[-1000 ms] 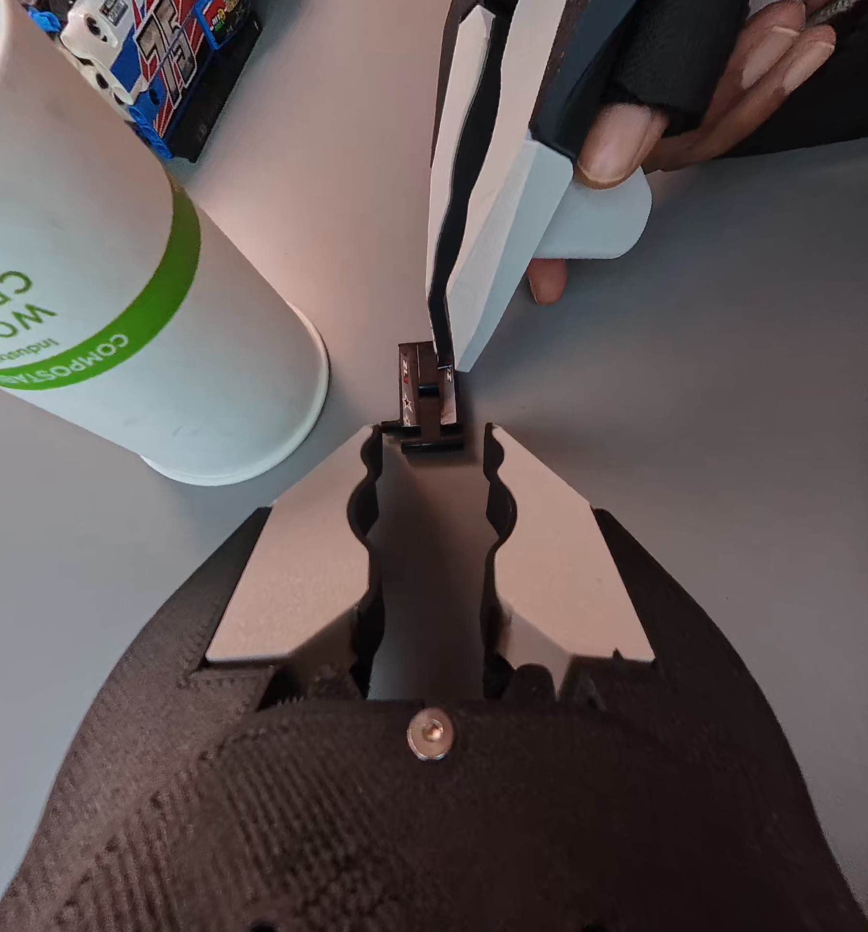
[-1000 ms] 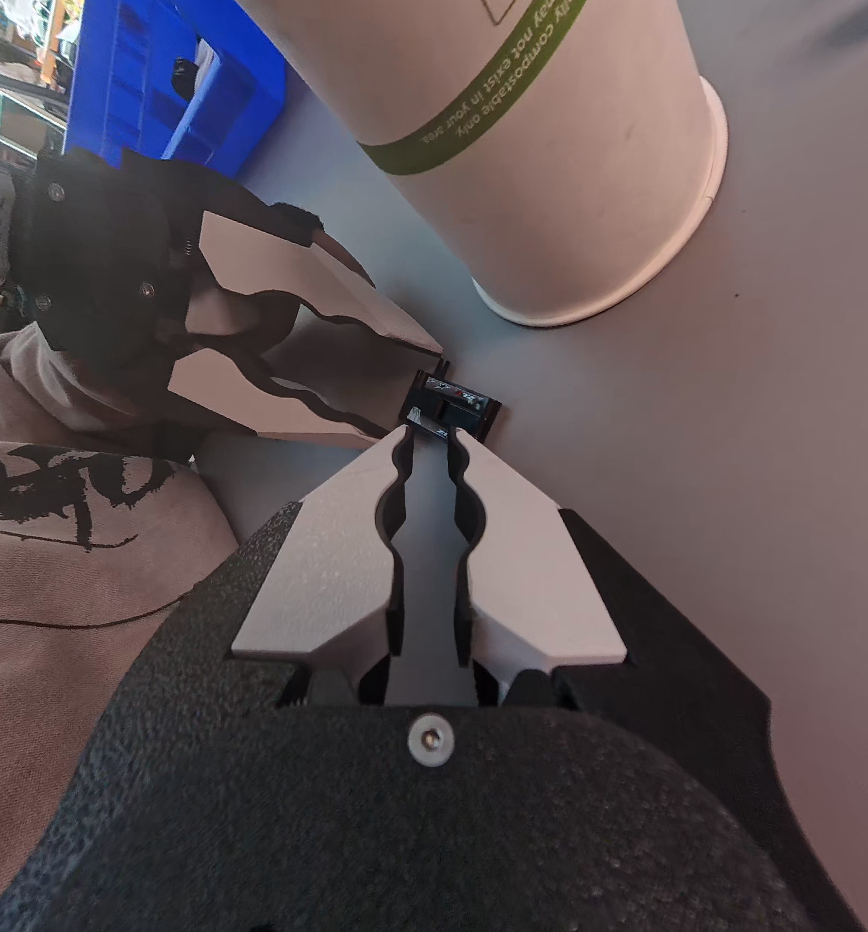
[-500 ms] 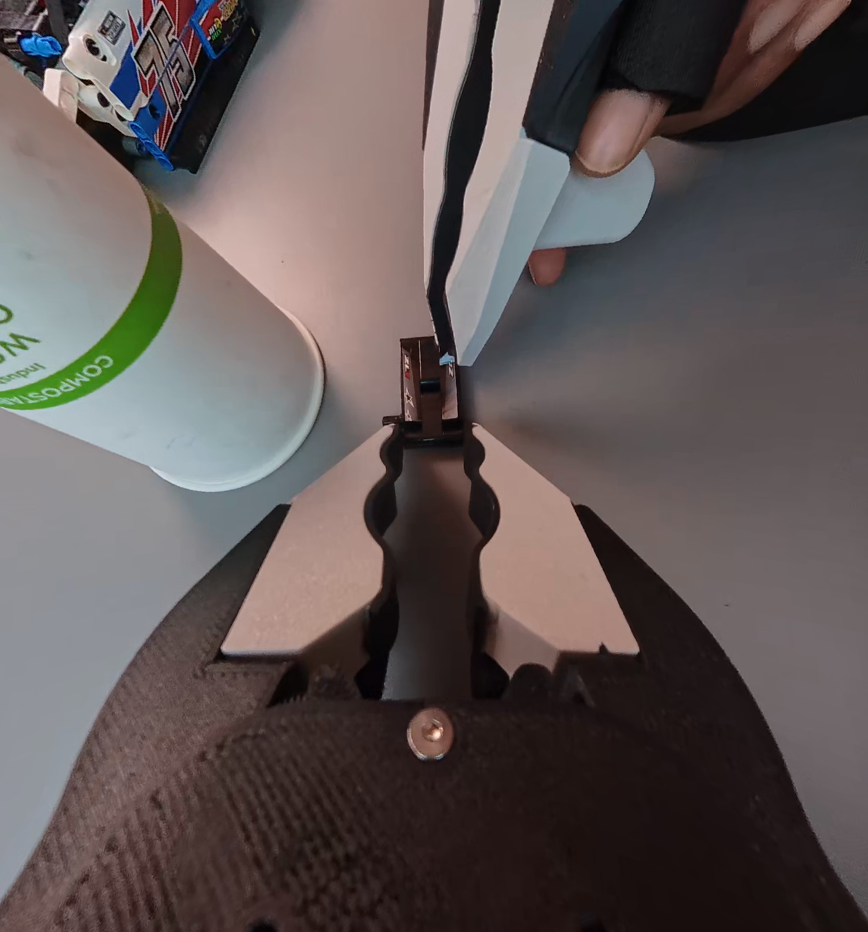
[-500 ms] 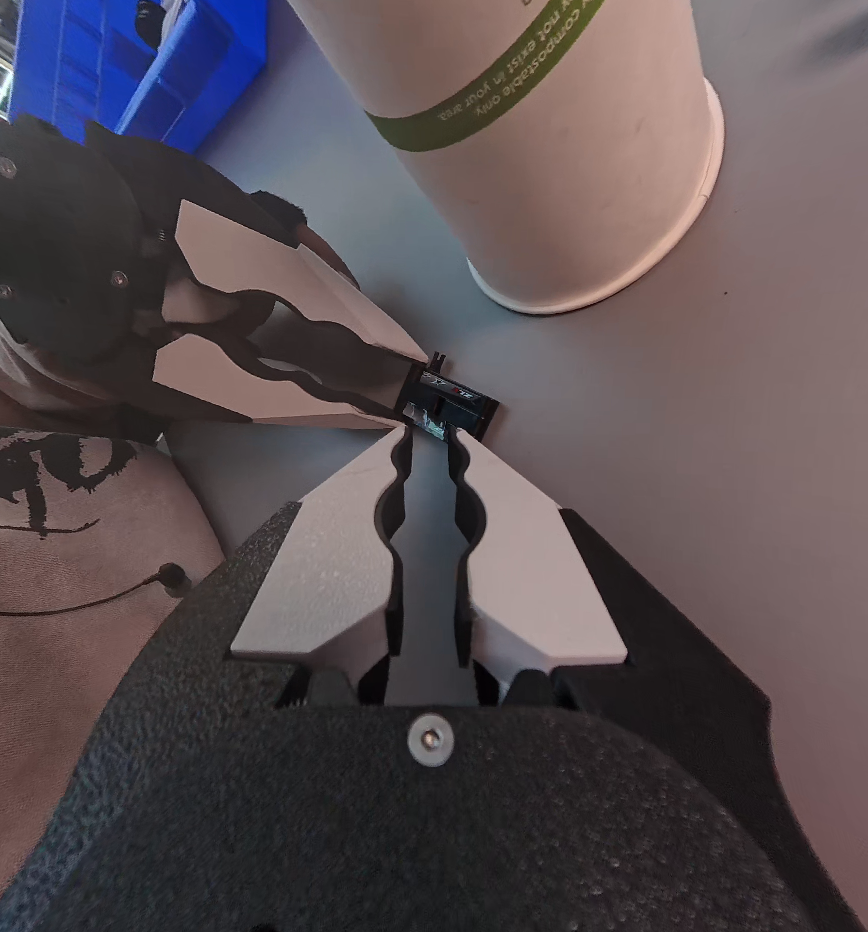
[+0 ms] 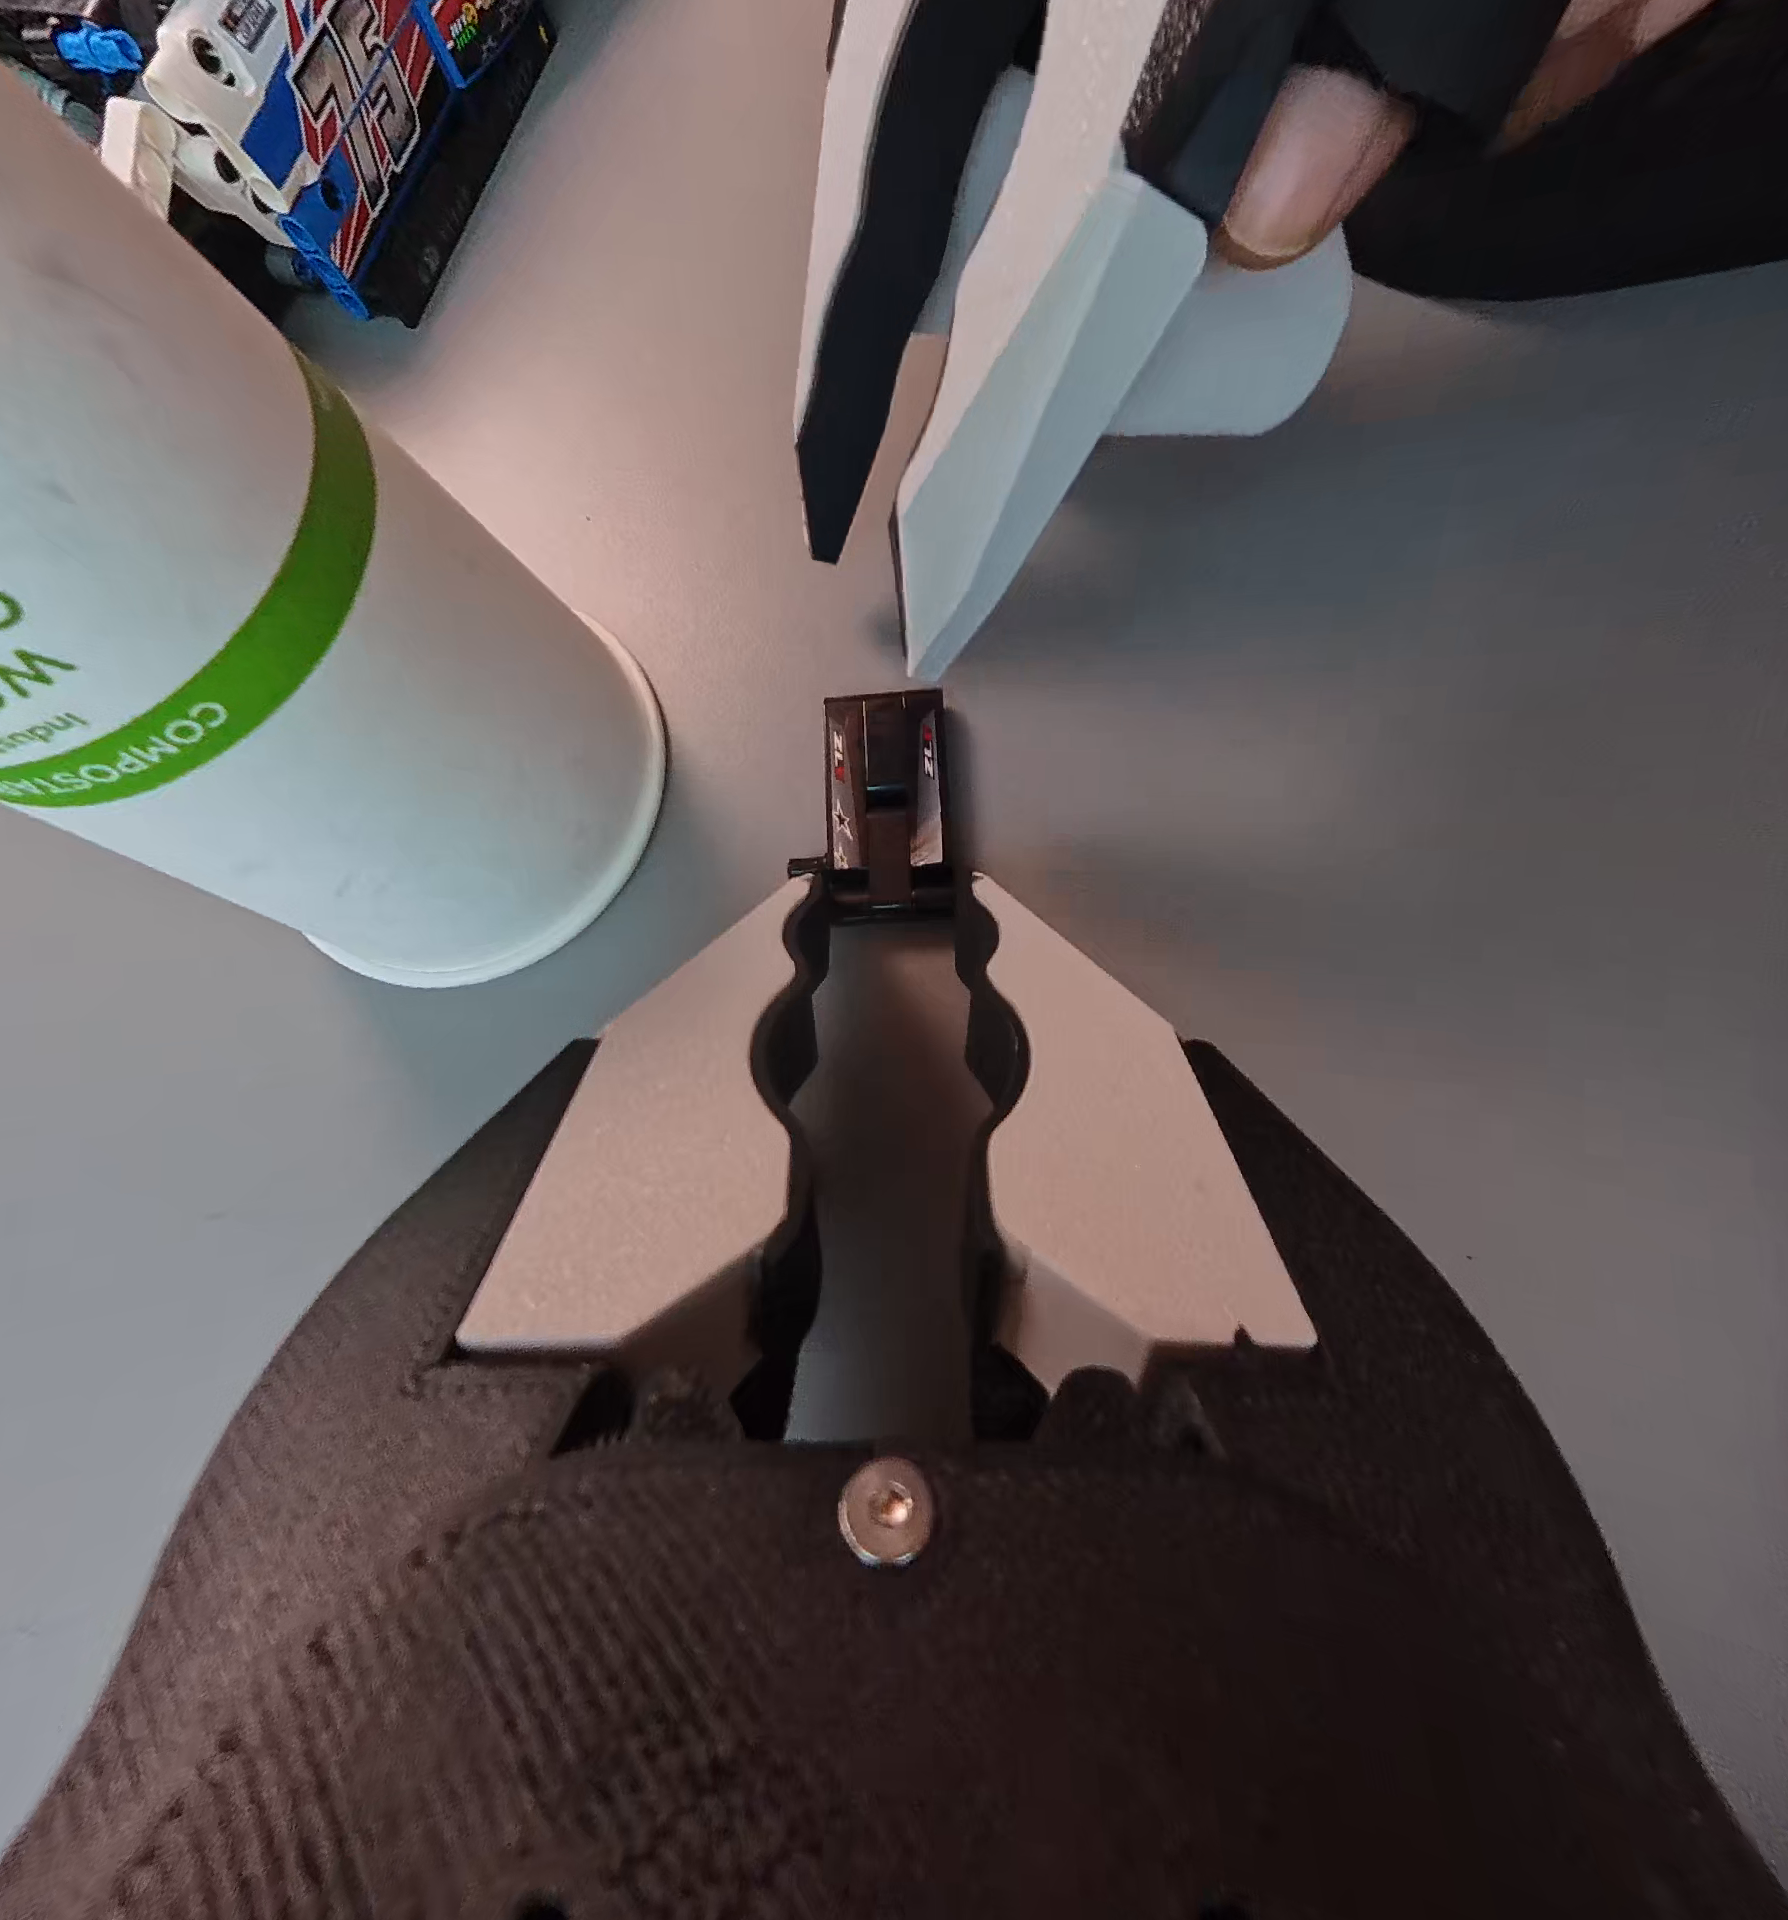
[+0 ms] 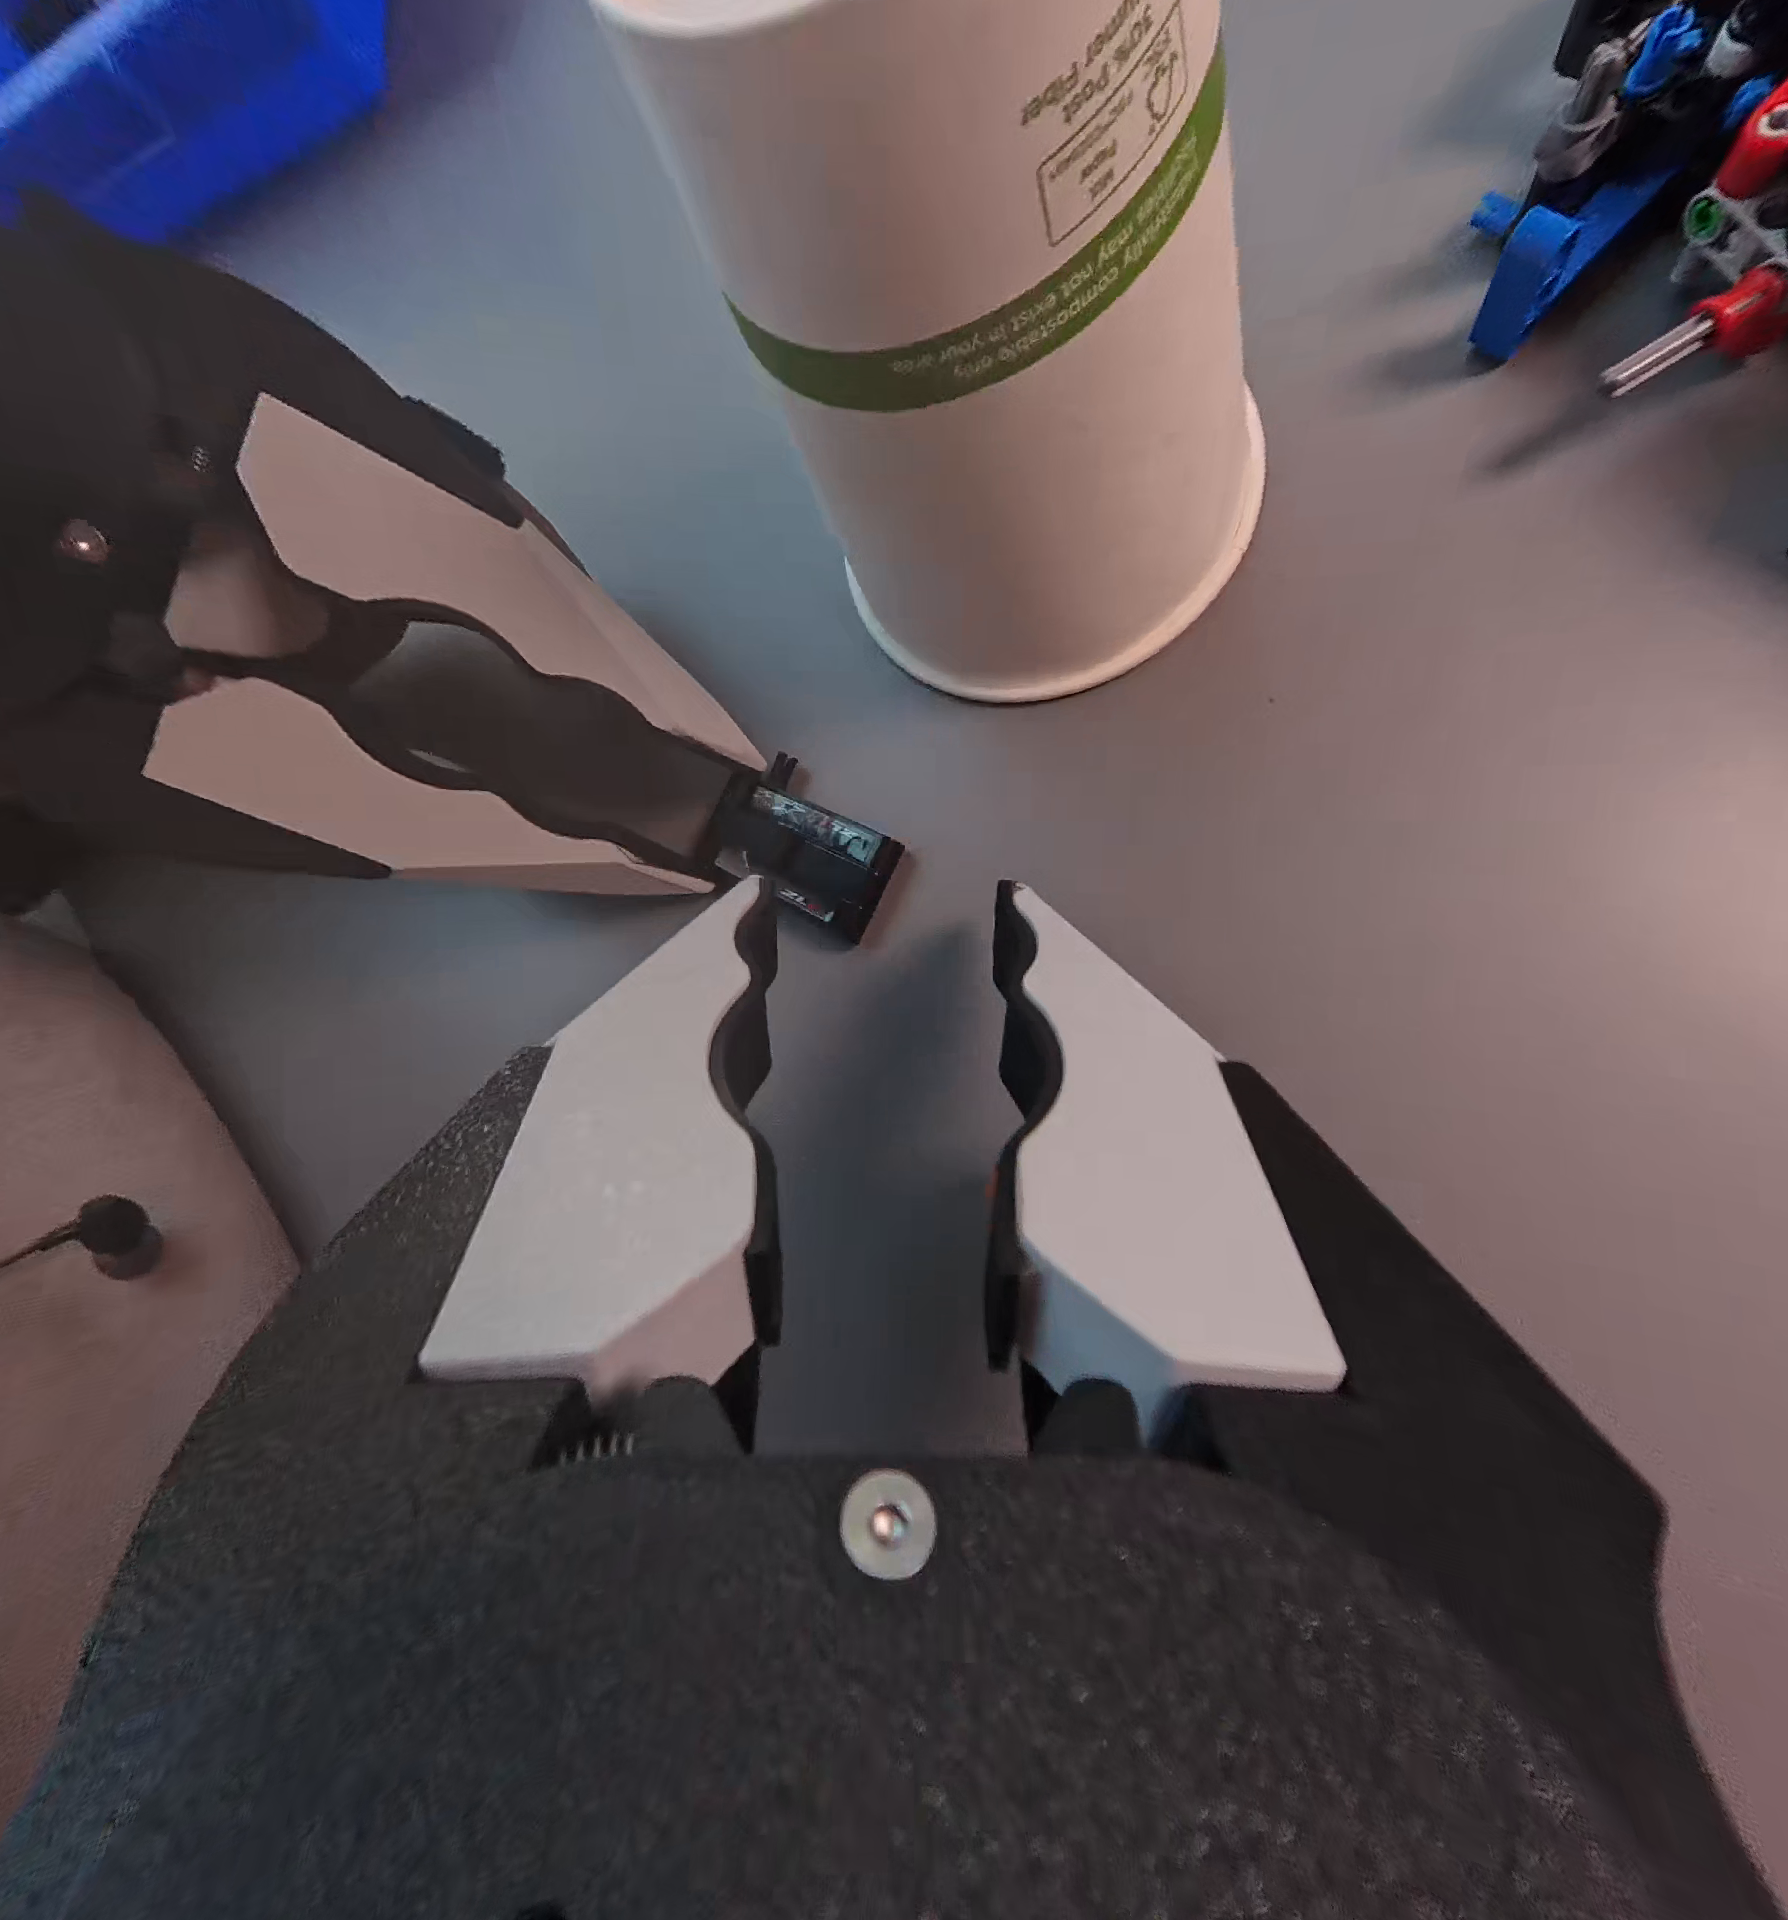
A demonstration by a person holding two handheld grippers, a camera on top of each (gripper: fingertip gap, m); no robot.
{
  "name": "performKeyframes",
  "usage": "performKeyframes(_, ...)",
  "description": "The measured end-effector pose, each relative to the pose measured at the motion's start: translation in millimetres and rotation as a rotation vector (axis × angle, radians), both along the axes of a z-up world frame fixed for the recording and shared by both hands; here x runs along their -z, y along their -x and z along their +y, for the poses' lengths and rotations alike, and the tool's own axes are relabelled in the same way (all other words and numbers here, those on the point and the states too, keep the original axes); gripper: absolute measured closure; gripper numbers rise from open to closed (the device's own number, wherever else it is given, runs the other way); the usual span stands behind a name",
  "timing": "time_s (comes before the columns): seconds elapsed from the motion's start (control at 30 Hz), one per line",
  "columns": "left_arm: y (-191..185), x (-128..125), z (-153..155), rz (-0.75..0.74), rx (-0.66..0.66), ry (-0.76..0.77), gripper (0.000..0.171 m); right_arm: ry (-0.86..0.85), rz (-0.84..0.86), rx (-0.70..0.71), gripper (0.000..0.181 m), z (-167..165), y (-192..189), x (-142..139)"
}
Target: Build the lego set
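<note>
The left gripper (image 5: 885,894) pinches the near end of a small black lego piece (image 5: 885,795) with printed stickers, holding it low over the grey table (image 5: 1441,831), in open ground just beside the base of a white paper cup (image 5: 350,665). In the right wrist view the piece (image 6: 817,857) sticks out past the left gripper's tips. The right gripper (image 6: 879,904) is spread wide and empty, its left fingertip just beside the piece; whether it touches I cannot tell. The half-built model (image 6: 1700,177) lies well apart, toward the table's far right, past the cup. The step in hand looks like a handover or a regrip of this sub-part. Next, I judge, the right gripper must either clamp the piece's free end squarely or fetch a mating part, while the left keeps its hold steady.
</note>
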State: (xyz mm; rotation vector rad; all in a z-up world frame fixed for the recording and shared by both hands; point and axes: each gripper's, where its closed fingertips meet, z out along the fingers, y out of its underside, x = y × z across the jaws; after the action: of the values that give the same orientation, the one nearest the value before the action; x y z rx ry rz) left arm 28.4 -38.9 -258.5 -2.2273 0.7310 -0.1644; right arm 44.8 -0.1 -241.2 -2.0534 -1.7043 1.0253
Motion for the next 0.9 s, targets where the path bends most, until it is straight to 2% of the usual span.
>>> performKeyframes(0.1,-0.6,-0.1,0.0,0.003,-0.004,0.000,0.149,-0.059,-0.032,-0.002,0.142,-6.1,4.7,9.8)
performKeyframes(0.23,-1.1,0.0,-1.3,0.005,-0.005,0.002,0.149,-0.160,-0.066,0.001,0.153,0.8,5.3,14.4)
performKeyframes(0.5,-2.0,0.1,-1.8,-0.002,-0.010,0.010,0.149,-0.252,-0.095,-0.034,0.150,1.8,3.0,13.8)
performKeyframes(0.67,-1.9,0.0,-1.8,-0.002,-0.013,0.010,0.149,-0.244,-0.044,-0.077,0.144,-20.2,15.5,10.8)
performKeyframes(0.9,-1.5,0.0,-1.8,-0.005,-0.019,0.012,0.149,-0.335,-0.043,-0.101,0.139,-22.2,18.9,14.8)
